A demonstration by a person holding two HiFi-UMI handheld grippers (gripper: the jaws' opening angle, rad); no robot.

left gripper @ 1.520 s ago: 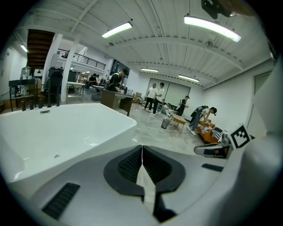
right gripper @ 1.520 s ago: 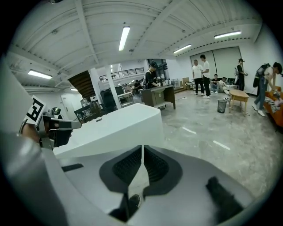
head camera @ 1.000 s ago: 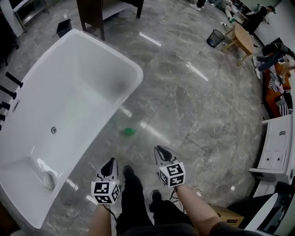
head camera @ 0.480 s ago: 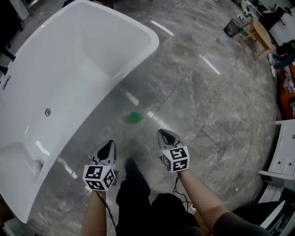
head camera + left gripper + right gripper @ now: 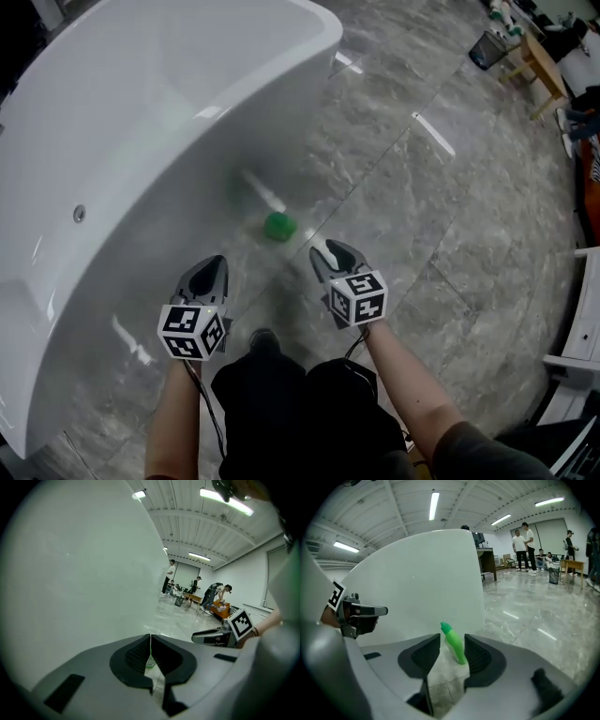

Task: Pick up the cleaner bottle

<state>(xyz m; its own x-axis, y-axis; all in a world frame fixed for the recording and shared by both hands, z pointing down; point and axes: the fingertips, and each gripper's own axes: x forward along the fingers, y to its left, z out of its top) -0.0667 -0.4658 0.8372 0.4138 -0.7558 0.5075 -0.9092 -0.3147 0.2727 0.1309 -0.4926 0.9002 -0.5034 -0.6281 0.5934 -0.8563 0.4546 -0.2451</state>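
Note:
The cleaner bottle [image 5: 278,226] is green and stands on the grey marble floor, close to the white bathtub's [image 5: 141,112] outer wall. In the right gripper view the bottle [image 5: 454,643] shows upright through the gap of my right gripper [image 5: 452,640]. Those jaws have just been opening and stand apart, with nothing between them; the bottle is still ahead. In the head view my right gripper [image 5: 328,253] is just right of and short of the bottle. My left gripper [image 5: 208,276] hangs lower left, beside the tub, with its jaws [image 5: 150,651] closed to a thin slit.
The tub wall fills the left gripper view and the head view's left. The person's black-clad legs and shoe [image 5: 263,341] are below the grippers. Far off stand a wire bin [image 5: 490,49], a wooden table [image 5: 545,66] and several people. A white cabinet [image 5: 588,309] is at the right.
Both grippers have sunk toward the floor, and the head has come lower too. The bottle and the tub wall now look nearer and larger.

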